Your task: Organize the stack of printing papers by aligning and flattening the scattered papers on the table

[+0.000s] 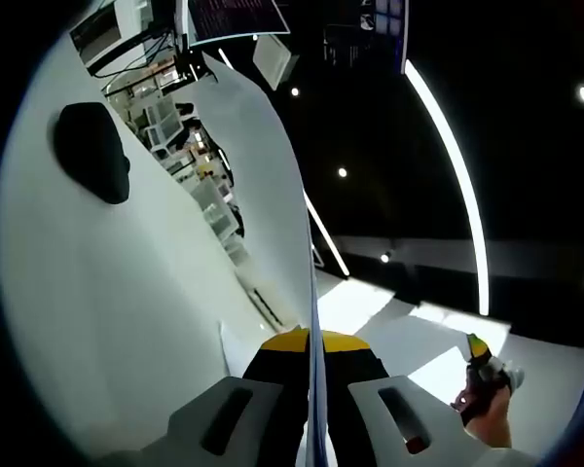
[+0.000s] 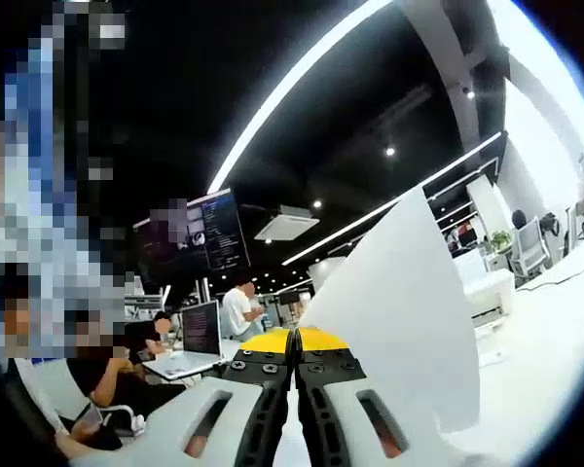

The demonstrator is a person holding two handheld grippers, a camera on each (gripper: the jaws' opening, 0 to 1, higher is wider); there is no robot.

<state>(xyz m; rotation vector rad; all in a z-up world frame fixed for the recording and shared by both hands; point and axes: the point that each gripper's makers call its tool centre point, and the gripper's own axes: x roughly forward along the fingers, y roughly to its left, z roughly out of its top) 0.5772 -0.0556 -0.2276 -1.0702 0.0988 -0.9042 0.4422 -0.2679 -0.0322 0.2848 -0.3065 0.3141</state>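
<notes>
Two grippers, each clamped on paper — that is where we stand. In the left gripper view our left gripper (image 1: 314,375) has its fingers (image 1: 224,413) closed on the edge of a sheet (image 1: 263,146) that rises edge-on from between them and curves away upward. Behind it lies the white desk (image 1: 107,321), tilted steeply in this view, with a dark rounded thing (image 1: 92,151) on it that we cannot identify. More loose papers (image 1: 419,336) lie spread on the desk toward the lower right, and the right gripper (image 1: 485,370) shows just beside them, held in a hand (image 1: 487,418).

In the right gripper view the right gripper (image 2: 294,365) has its fingers (image 2: 370,418) pressed together on a sheet (image 2: 399,311) that lifts up and to the right. Whether this is the same sheet as the left one, we cannot tell. People sit at laptops (image 2: 190,341) in the background.

We judge the task early or midway: paper is lifted off the desk, other sheets look scattered, and no squared, flat stack appears anywhere. Gathering, aligning the edges and pressing the pile flat all seem left to do.
</notes>
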